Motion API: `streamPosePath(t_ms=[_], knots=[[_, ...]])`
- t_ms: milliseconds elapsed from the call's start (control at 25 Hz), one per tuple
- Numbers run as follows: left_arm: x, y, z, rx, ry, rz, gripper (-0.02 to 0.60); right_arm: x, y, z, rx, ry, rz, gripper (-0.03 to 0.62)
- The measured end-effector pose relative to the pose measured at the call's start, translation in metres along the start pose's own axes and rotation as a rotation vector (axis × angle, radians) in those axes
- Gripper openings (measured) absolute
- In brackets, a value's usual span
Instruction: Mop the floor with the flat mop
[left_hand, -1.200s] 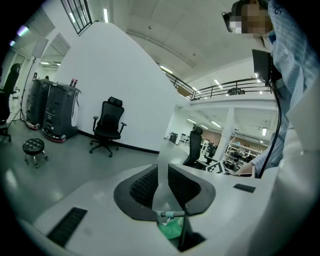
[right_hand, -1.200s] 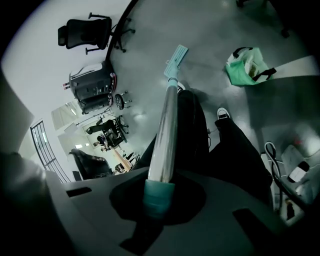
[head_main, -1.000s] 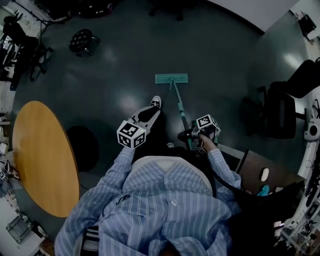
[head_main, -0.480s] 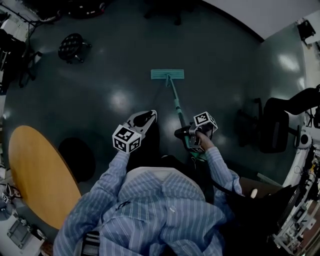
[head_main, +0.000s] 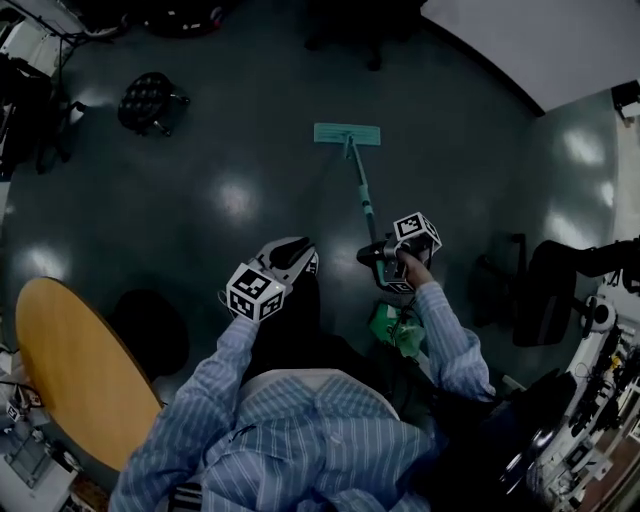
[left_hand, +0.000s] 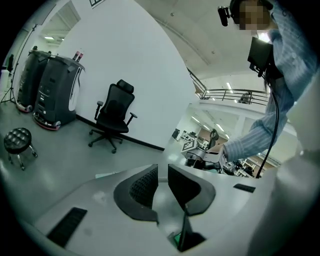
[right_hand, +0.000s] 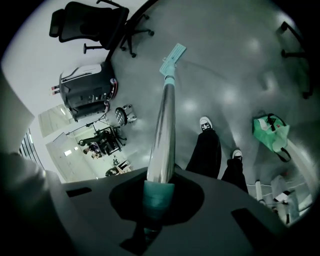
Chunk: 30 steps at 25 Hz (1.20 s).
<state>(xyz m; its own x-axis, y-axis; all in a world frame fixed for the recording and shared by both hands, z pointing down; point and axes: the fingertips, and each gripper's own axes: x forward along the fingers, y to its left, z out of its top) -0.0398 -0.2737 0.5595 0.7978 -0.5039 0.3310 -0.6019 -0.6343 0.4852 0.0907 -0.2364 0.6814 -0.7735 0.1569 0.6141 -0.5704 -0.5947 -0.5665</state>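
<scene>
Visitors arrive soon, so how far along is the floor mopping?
Done: right gripper clamps the mop handle, mop head flat on the floor. In hand: head reaches out ahead of the person. Remaining: unclear, no wet trail shows; left gripper open, empty.

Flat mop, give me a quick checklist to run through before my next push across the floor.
1. Right gripper shut on mop handle: ok.
2. Mop head flat on floor: ok.
3. Left gripper helping hold: not ok, empty, jaws slightly apart.
4. Path ahead of the head free: ok; stool stands far left.
5. Space near right gripper free: not ok, green bag lies there.
</scene>
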Motion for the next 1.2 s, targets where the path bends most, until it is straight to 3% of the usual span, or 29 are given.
streamPosePath(t_ms=[240,480,720,1000,1200], knots=[[0.026,0.030,0.015,-0.026,-0.012,-0.006,0.064,-0.002,0.038,0.090,-0.036,-0.019,-0.076,0.011],[0.033,0.060,0.014,-0.060,-0.001,0.023,0.064,-0.002,0.092,0.172,-0.060,-0.039,-0.078,0.009],[0.015,0.074,-0.006,-0.102,0.013,0.085,0.064,-0.008,0.134,0.228,-0.057,-0.084,-0.063,0.011],[0.001,0.088,-0.019,-0.129,0.017,0.131,0.064,-0.004,0.141,0.250,-0.079,-0.105,-0.086,0.011],[0.000,0.079,-0.013,-0.105,0.006,0.107,0.064,-0.002,0.129,0.225,-0.067,-0.106,-0.083,0.009]])
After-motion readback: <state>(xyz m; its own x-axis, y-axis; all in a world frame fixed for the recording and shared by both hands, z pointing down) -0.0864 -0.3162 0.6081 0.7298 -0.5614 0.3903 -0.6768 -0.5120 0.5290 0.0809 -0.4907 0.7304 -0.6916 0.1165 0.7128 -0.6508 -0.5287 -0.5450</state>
